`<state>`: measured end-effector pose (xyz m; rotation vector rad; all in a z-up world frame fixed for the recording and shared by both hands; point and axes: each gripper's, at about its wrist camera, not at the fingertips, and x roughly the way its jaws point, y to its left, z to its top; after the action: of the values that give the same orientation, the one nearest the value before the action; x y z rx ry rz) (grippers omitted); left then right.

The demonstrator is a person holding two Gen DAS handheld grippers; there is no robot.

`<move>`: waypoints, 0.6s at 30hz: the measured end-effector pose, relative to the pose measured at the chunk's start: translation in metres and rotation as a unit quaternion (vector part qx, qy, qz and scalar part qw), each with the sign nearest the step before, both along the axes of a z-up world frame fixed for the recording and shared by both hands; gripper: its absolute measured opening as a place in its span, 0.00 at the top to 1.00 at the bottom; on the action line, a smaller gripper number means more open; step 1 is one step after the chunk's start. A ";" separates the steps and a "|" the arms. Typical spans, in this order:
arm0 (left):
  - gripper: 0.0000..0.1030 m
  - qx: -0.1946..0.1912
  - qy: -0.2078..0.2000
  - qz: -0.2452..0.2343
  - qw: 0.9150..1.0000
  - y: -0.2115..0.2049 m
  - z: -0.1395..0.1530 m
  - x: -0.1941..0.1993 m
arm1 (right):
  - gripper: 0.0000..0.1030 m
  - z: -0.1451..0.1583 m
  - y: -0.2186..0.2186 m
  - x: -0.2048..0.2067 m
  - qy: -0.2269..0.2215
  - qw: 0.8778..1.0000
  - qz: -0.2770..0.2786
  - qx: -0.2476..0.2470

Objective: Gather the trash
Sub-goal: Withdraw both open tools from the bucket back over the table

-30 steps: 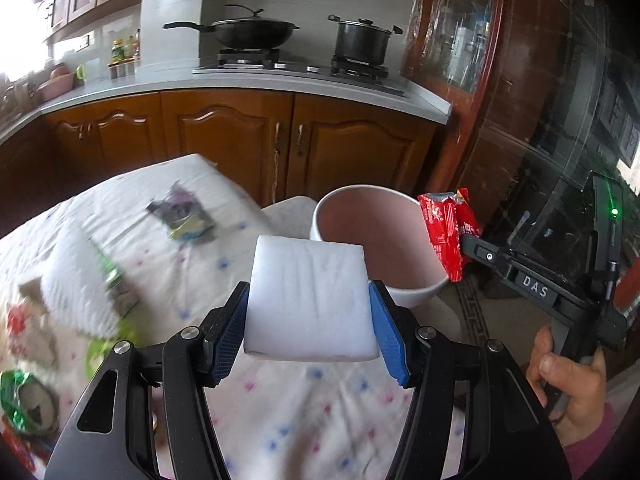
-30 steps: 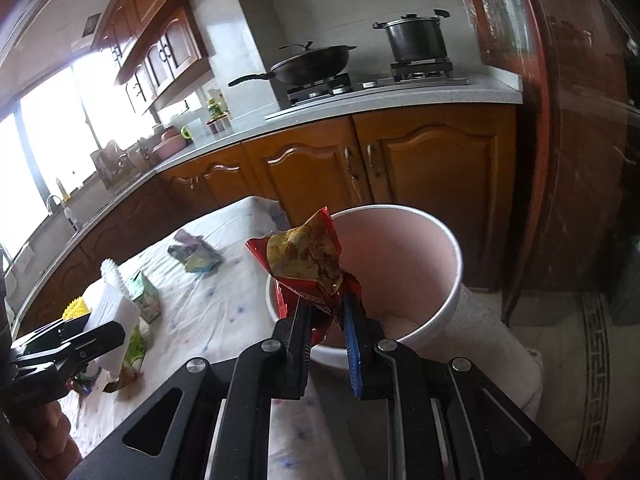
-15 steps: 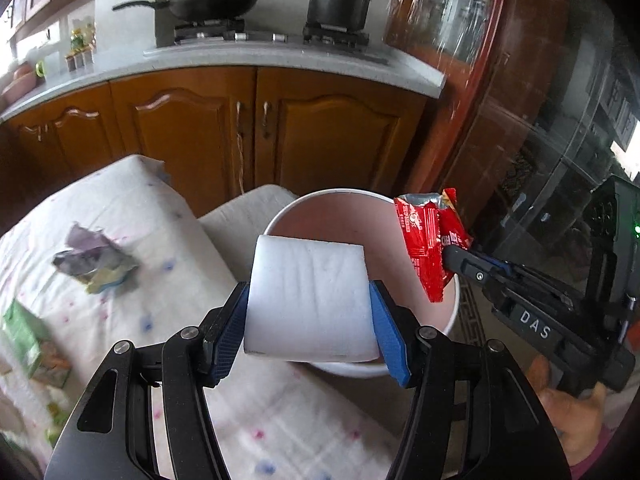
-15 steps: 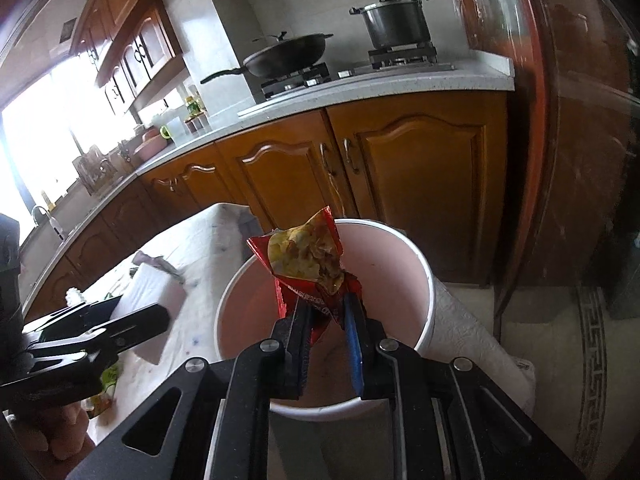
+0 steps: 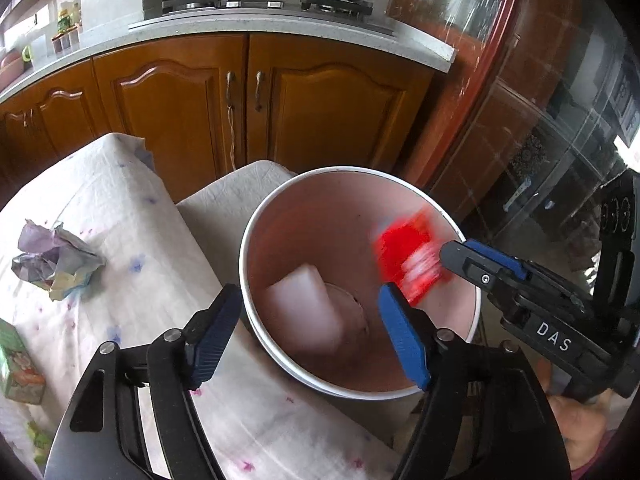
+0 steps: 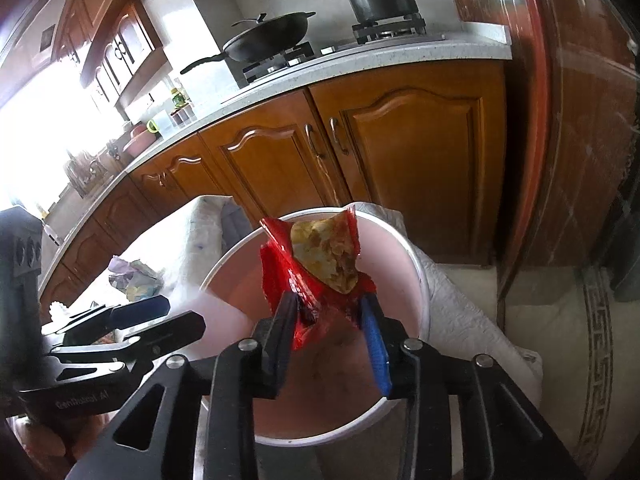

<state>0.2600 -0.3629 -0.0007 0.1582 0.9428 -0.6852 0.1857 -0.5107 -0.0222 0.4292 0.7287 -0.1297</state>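
My left gripper (image 5: 310, 338) stands wide apart and empty above the pink bin (image 5: 256, 216); the white foam block (image 5: 304, 314) lies inside. My right gripper (image 6: 328, 332) has parted, gripping nothing; the red snack wrapper (image 6: 316, 268) sits loose between its fingers over the bin. I judge it best to hold position over the opening until the wrapper clears. The wrapper is blurred in the left view; the bin floor is partly hidden.

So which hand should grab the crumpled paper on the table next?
Left. The left gripper is open and empty, nearer the crumpled paper; the right gripper has the red wrapper between its fingers.
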 end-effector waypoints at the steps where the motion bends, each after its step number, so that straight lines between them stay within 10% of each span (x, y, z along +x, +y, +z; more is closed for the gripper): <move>1: 0.29 -0.001 0.000 0.001 1.000 0.001 0.000 0.001 | 0.61 0.000 -0.001 0.001 0.000 1.000 -0.001 0.000; 11: 0.28 -0.026 -0.004 0.036 0.999 0.033 0.013 -0.003 | 0.55 0.009 0.001 -0.005 -0.013 1.000 -0.005 0.004; 18: 0.26 -0.048 -0.021 0.085 0.995 0.078 0.022 -0.019 | 0.24 0.019 0.015 -0.014 -0.039 0.999 0.001 0.003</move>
<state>0.2405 -0.2848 0.0215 0.0058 0.8707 -0.5664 0.1719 -0.4955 -0.0033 0.4377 0.6535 -0.1086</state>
